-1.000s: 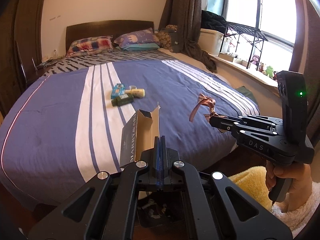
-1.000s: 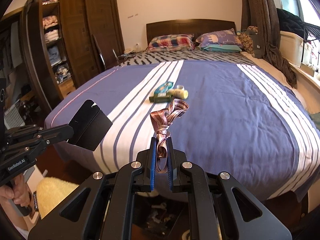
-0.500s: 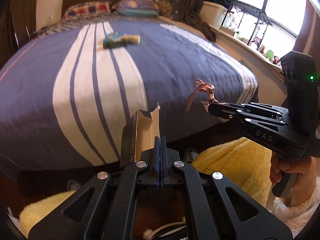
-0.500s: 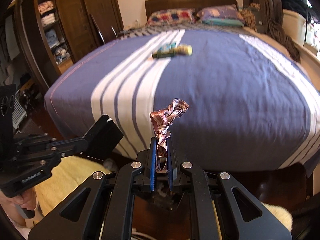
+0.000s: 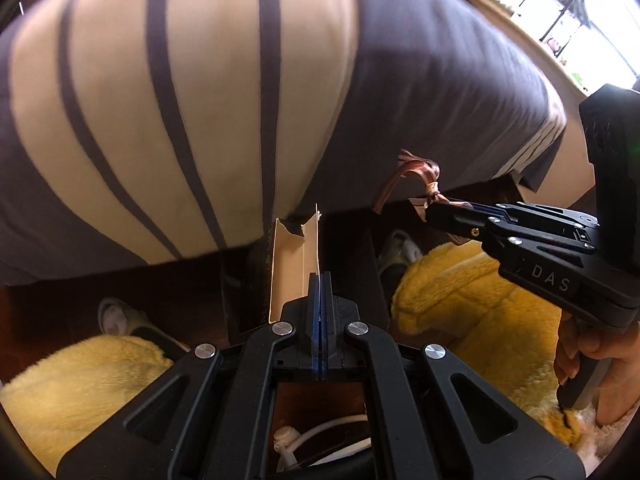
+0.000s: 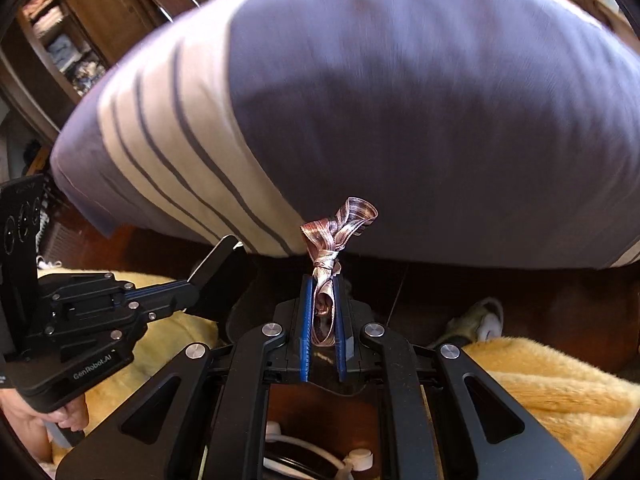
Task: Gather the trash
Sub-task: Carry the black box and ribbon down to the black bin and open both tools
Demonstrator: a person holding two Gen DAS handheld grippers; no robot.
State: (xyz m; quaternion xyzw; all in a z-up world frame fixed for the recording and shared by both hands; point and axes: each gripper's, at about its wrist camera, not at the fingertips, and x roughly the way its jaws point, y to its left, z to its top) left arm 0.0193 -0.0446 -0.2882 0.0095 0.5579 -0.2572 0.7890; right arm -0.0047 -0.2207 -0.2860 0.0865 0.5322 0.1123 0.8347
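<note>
Left wrist view shows my left gripper [image 5: 319, 280] pinching one wall of a torn-open cardboard box [image 5: 294, 264], cream inside, so it hangs clear of the bed [image 5: 200, 100]. To its right, my right gripper [image 6: 322, 284] clamps a knotted, striped pinkish-brown ribbon [image 6: 338, 232] by its tail, the loops standing free, both near the bed's edge.

Both wrist views look downward, sharing the bed's [image 5: 200, 100] foot edge.

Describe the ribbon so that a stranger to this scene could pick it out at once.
Start at the blue and cream striped bedspread, then drop to its near edge. There the right gripper pinches a shiny pinkish-brown knotted ribbon; the left gripper holds a stiff open cardboard box instead.
</note>
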